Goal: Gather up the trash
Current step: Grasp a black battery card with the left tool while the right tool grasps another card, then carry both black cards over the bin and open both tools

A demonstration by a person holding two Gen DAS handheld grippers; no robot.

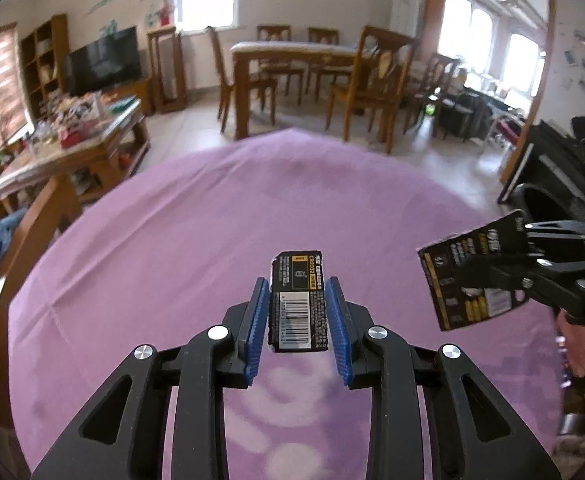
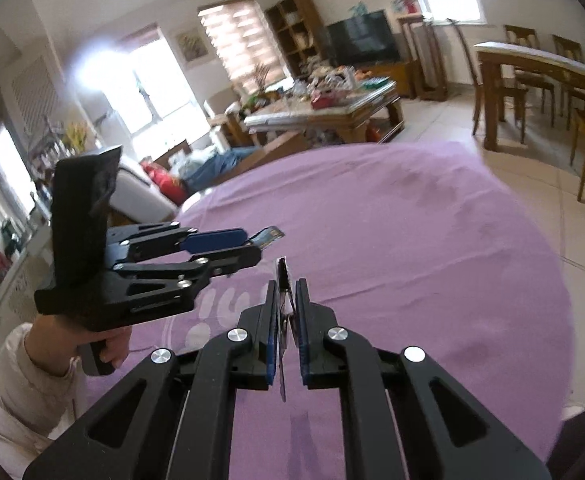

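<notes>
Between the blue pads of my left gripper [image 1: 298, 284] sits a small black battery card [image 1: 298, 304] with a barcode, held above the purple tablecloth [image 1: 212, 208]. The right wrist view shows that left gripper [image 2: 254, 245] from the side, with the small card [image 2: 271, 235] sticking out of its tip. My right gripper [image 2: 288, 286] is shut on a larger black battery package [image 2: 282, 276], seen edge-on there. From the left wrist, the right gripper [image 1: 492, 256] comes in at the right, with the larger package [image 1: 448, 284] tilted in its grip.
The purple cloth [image 2: 412, 240] covers a round table. Beyond it stand a wooden dining table [image 1: 292, 50] with chairs, a cluttered coffee table [image 1: 72, 136] and a TV [image 1: 104, 60]. A black object with a round opening [image 1: 548, 192] stands at the right. A hand [image 2: 108, 344] grips the left handle.
</notes>
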